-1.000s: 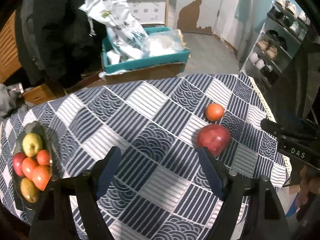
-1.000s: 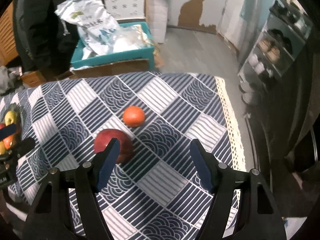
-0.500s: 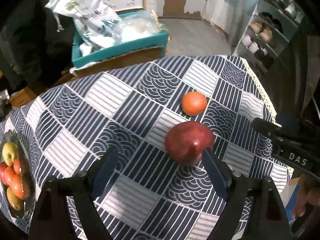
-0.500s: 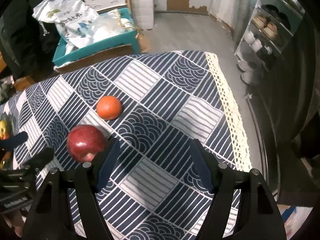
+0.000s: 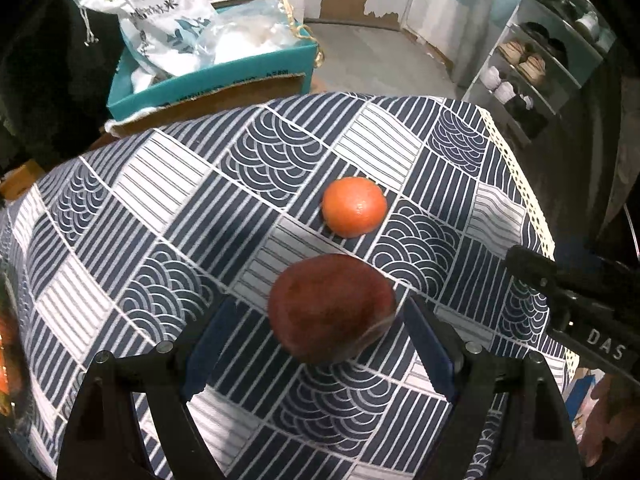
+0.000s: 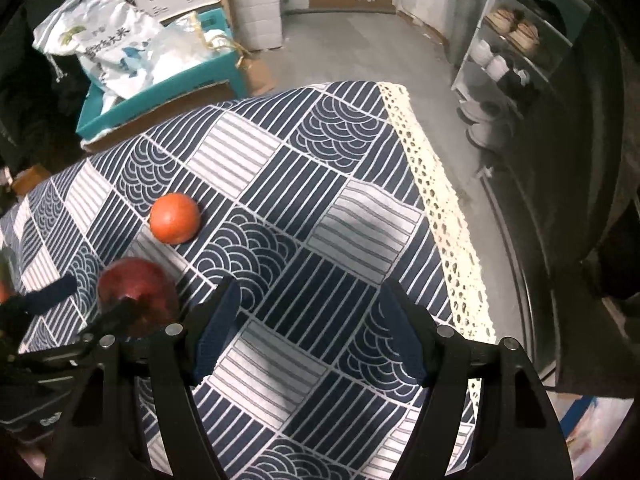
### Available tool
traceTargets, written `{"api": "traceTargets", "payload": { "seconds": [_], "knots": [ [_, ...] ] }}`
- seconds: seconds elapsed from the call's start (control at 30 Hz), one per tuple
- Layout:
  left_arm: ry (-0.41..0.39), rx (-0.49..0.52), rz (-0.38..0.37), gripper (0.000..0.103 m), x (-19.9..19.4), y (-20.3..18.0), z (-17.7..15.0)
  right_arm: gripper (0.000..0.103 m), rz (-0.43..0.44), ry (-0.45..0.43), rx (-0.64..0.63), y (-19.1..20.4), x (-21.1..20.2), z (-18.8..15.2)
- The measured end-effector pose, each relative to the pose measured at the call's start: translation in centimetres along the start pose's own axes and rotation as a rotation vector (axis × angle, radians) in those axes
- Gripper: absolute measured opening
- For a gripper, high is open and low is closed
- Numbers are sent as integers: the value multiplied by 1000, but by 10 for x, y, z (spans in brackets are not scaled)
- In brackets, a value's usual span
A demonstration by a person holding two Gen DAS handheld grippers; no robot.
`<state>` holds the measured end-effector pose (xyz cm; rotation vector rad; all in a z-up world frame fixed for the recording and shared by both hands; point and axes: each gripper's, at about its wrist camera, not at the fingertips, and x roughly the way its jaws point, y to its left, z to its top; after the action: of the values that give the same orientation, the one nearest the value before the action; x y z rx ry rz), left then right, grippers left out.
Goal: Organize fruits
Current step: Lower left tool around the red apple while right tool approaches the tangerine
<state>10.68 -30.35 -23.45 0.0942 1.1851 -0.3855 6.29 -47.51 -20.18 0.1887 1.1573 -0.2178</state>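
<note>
A big dark red apple [image 5: 332, 308] lies on the patterned tablecloth [image 5: 160, 200]. It sits between the open fingers of my left gripper [image 5: 320, 340], with a gap on each side. An orange [image 5: 354, 212] lies just beyond it. In the right wrist view the apple [image 6: 136, 292] and the orange [image 6: 175, 218] are at the left. My right gripper [image 6: 310, 336] is open and empty over the cloth, right of the fruit. The left gripper's fingers [image 6: 52, 292] reach around the apple there.
A teal box [image 5: 208, 76] with white bags stands behind the table. A shoe rack [image 5: 540, 60] is at the far right. The cloth's lace edge [image 6: 440, 216] marks the table's right side. Fruit of the bowl shows blurred at the left edge [image 5: 6, 344].
My left gripper has moved right and forward, away from the fruit bowl, until the red apple lies between its open fingers. My right gripper has drifted right.
</note>
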Motion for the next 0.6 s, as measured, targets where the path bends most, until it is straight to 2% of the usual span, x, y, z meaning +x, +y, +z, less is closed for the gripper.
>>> {"api": "traceTargets", "payload": {
  "seconds": [0.23,0.43,0.5,0.6],
  "knots": [
    [28,-2,18,87,18,-3,1,73,-1,8,11,-4,3,1],
    [43,-41,-26,87,27,3,0,72,9,18,6,-2,9,0],
    [56,-49,-57,81,31,4,0,72,12,20,8,-1,11,1],
    [47,-33,-68,81,32,3,-1,73,19,20,7,1,12,1]
  ]
}}
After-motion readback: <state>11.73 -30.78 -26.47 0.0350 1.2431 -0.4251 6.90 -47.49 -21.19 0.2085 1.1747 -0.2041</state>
